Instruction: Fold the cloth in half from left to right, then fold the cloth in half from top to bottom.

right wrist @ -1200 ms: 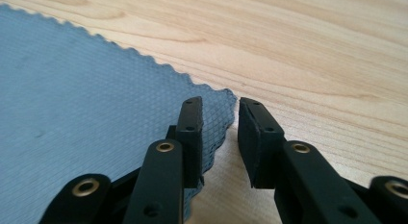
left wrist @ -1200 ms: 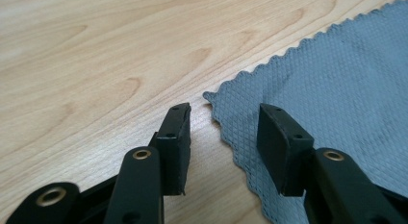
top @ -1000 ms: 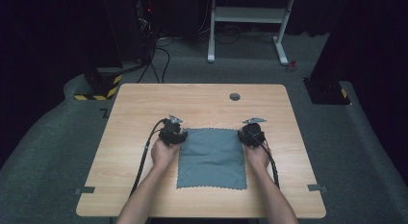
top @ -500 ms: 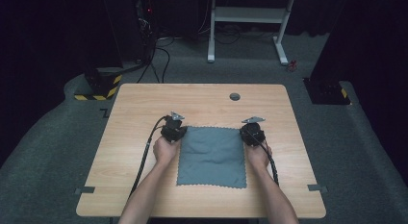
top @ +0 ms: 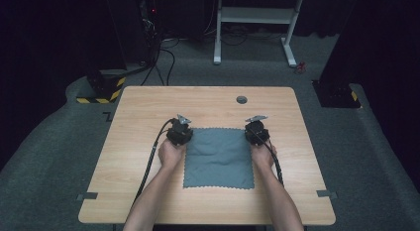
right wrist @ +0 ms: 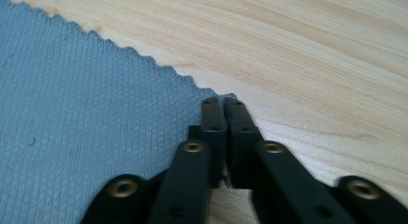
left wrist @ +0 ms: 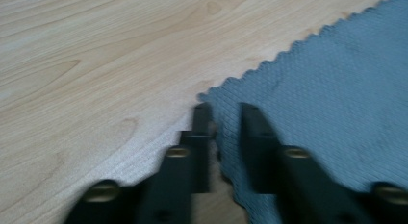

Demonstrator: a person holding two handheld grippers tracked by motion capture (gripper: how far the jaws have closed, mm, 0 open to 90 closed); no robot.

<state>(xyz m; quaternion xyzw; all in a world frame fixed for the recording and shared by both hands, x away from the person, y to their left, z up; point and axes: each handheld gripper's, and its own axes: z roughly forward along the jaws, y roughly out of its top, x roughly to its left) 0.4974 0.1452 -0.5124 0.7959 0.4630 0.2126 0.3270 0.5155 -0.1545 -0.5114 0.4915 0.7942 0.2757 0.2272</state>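
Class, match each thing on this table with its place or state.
Things:
1. grey cloth
2. left gripper
3. right gripper
4. round dark grommet

Places or states:
A. at the cloth's far right corner, fingers almost together
B. set in the tabletop near its far edge
C. lying flat between the two hands
D. at the cloth's far left corner, fingers a little apart

Pairs: 1-C, 2-D, 3-A, 4-B

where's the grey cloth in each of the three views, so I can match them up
High view: cloth lies flat at table centre, between the two hands.
Left gripper view: fills the right side, its far corner at the jaw tips.
Right gripper view: fills the left side, corner at the jaw tips.
Shared landmark: the cloth's zigzag edge.
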